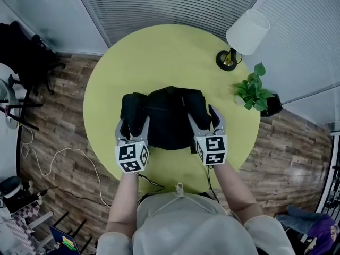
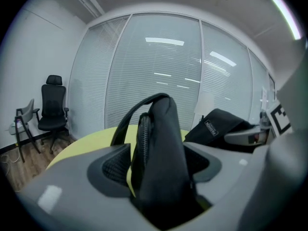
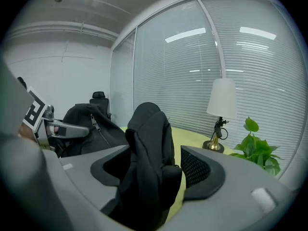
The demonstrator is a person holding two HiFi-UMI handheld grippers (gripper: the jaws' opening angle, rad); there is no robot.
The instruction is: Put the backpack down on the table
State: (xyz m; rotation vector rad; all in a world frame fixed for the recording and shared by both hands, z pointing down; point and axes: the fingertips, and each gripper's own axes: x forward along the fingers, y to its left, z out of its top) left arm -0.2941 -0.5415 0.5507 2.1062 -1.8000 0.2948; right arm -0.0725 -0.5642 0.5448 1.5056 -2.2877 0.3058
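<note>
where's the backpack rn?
Head view: the black backpack lies on the round yellow-green table, toward the person's edge, its sides between the open jaws of the left gripper and right gripper.

The backpack (image 1: 170,118) is black; the table (image 1: 159,52) yellow-green; the lampshade (image 1: 247,31) white; the plant (image 1: 254,92) green.

Left claw (image 1: 133,122), right claw (image 1: 201,112): jaws apart

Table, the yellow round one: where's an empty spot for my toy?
The round yellow-green table is bare across its far side, between the black fabric backpack and the far rim, and along its left edge. It is crowded on the right, by the white-shaded lamp and the green potted plant.
</note>
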